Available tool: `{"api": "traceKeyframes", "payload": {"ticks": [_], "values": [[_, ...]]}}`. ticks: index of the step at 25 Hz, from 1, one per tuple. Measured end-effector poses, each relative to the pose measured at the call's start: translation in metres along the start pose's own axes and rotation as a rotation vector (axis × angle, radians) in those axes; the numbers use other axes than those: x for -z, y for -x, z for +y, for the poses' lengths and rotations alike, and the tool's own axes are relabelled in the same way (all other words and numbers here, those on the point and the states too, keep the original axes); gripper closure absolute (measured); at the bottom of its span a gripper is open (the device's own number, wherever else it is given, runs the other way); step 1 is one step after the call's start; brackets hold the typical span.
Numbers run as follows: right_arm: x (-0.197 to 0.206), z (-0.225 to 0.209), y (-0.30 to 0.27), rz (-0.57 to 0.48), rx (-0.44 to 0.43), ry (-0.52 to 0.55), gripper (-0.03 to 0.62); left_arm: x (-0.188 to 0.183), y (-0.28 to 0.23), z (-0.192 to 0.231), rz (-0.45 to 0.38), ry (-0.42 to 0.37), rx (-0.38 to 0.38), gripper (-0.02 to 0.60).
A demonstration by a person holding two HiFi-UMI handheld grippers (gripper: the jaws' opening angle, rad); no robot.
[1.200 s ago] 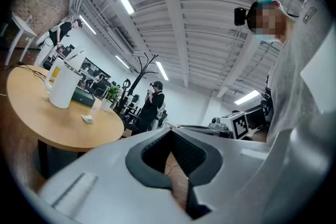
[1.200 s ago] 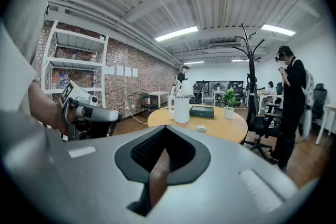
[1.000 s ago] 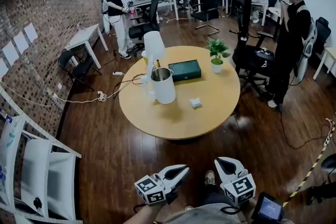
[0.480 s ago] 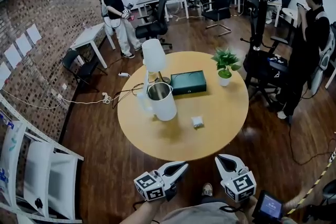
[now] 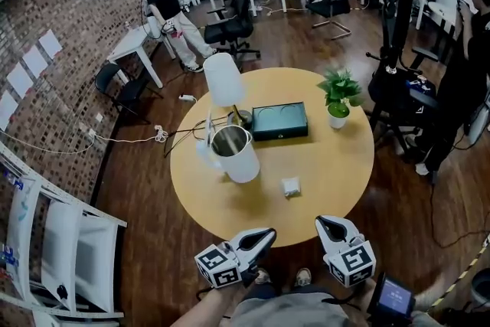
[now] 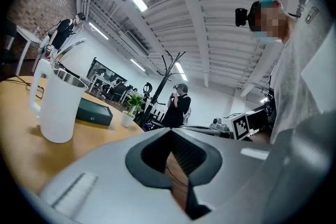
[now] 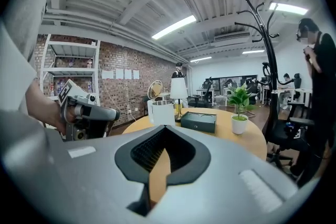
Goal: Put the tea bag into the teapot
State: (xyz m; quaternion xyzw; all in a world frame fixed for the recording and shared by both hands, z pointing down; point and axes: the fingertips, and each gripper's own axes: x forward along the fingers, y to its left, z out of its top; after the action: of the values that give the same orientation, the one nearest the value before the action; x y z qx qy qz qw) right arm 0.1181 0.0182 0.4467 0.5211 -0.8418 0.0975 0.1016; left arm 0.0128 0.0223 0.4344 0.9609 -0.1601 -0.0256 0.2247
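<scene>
A white teapot [image 5: 233,153] with an open steel rim stands left of centre on the round wooden table [image 5: 337,180]. The small white tea bag [image 5: 290,186] lies flat on the table, to the right of the teapot and nearer to me. My left gripper [image 5: 264,235] and right gripper [image 5: 325,224] hover side by side at the table's near edge. Both are shut and hold nothing. The left gripper [image 6: 170,131] sees the teapot [image 6: 58,107] to its left. The right gripper [image 7: 165,128] faces the teapot [image 7: 163,113] across the table. The tea bag is hidden in both gripper views.
A white lamp [image 5: 223,80], a dark green box [image 5: 279,120] and a potted plant [image 5: 339,92] stand at the table's far side. A cable trails off the table's left. A coat stand [image 5: 402,4], office chairs and people stand beyond; a white shelf [image 5: 46,241] is at left.
The table has drawn closer in the head view. Both grippers have moved forward from above the floor to the table's near edge, still shut and without a load.
</scene>
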Motion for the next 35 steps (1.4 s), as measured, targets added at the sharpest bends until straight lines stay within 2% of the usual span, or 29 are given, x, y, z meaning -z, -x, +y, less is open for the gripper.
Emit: {"api": "traceKeyframes", "payload": {"ticks": [4, 8, 15, 21, 26, 31, 35], "values": [[-0.002, -0.011, -0.027, 0.019, 0.011, -0.009, 0.585, -0.008, -0.005, 0.029, -0.012, 0.010, 0.012, 0.581], [-0.004, -0.019, -0.049, 0.037, 0.048, -0.012, 0.585, -0.019, -0.008, 0.054, 0.012, 0.028, 0.031, 0.581], [-0.012, -0.029, -0.099, 0.048, 0.143, -0.020, 0.585, -0.036, -0.012, 0.117, 0.015, 0.027, 0.117, 0.581], [-0.018, -0.032, -0.127, 0.052, 0.191, -0.034, 0.585, -0.044, -0.019, 0.149, 0.043, 0.039, 0.160, 0.581], [-0.008, -0.047, -0.137, 0.083, 0.208, -0.052, 0.585, -0.028, -0.035, 0.164, 0.075, 0.069, 0.164, 0.581], [0.007, -0.068, -0.149, 0.114, 0.185, -0.065, 0.585, -0.003, -0.056, 0.185, 0.112, 0.105, 0.123, 0.581], [0.036, -0.084, -0.165, 0.153, 0.155, -0.084, 0.585, 0.031, -0.073, 0.208, 0.163, 0.136, 0.076, 0.581]]}}
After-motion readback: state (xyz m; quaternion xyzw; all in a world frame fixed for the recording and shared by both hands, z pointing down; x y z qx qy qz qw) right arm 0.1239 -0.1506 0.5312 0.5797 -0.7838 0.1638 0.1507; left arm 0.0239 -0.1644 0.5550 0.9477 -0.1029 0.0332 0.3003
